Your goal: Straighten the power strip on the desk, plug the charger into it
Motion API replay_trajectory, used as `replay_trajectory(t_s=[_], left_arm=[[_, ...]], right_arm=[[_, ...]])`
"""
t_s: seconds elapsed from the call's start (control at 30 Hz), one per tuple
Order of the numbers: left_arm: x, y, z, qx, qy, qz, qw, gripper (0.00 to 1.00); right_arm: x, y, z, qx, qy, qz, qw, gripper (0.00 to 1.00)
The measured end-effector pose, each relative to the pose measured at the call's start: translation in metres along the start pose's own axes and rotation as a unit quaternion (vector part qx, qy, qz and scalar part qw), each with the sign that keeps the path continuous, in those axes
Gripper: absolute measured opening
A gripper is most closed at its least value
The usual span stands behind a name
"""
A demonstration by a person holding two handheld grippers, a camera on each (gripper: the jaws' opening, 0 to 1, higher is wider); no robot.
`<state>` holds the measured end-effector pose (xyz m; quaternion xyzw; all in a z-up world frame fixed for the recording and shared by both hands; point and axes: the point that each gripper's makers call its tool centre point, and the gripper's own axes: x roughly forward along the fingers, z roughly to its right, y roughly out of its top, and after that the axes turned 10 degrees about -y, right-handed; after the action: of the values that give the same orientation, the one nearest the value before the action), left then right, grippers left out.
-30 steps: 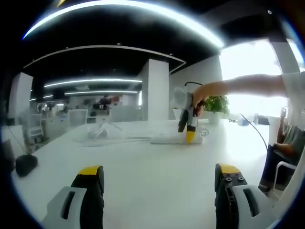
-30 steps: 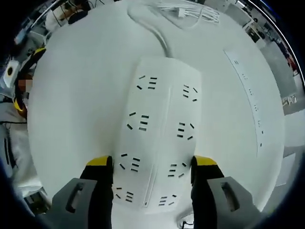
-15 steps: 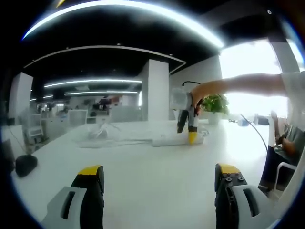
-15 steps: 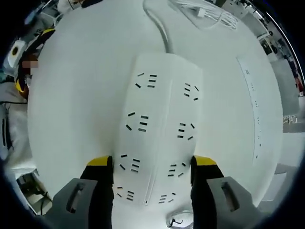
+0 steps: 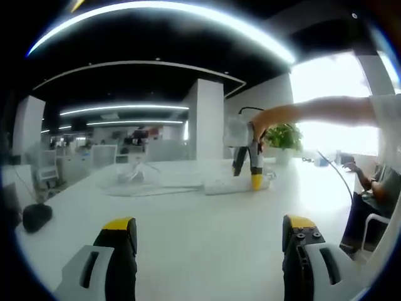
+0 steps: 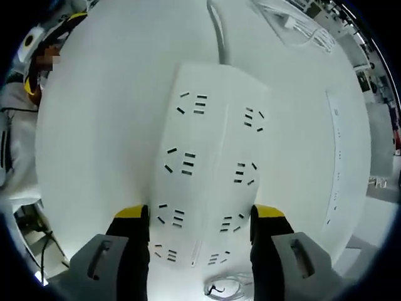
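Over desk [image 5: 188,219], your right gripper [image 6: 199,216]: jaws clamped on the power strip's [image 6: 210,169] sides.
Left gripper [image 5: 207,235]: gaping, holding nothing.
Power strip: white, two socket rows.

An open-plan office stretched behind a long white desk [image 5: 188,232], where curved ceiling light strips [image 5: 125,108], a square white column [image 5: 205,119], rows of distant workstations [image 5: 100,152] and a potted green plant [image 5: 283,137] by bright windows [image 5: 329,100] marked the workplace.
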<state>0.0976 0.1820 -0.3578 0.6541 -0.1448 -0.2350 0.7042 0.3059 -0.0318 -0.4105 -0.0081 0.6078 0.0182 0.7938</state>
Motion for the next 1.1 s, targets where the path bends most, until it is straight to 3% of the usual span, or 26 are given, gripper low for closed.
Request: replay_trajectory(t_s=[0.6, 1.1], left_arm=[[0.001, -0.003, -0.001, -0.002, 0.003, -0.002, 1.0000, 0.99], [0.001, -0.001, -0.001, 0.000, 0.001, -0.001, 1.0000, 0.99]], right_arm=[[0.003, -0.003, 0.005, -0.085, -0.008, -0.012, 0.9963, 0.63], [0.003, -0.003, 0.010, -0.115, -0.018, -0.023, 0.9929, 0.63]])
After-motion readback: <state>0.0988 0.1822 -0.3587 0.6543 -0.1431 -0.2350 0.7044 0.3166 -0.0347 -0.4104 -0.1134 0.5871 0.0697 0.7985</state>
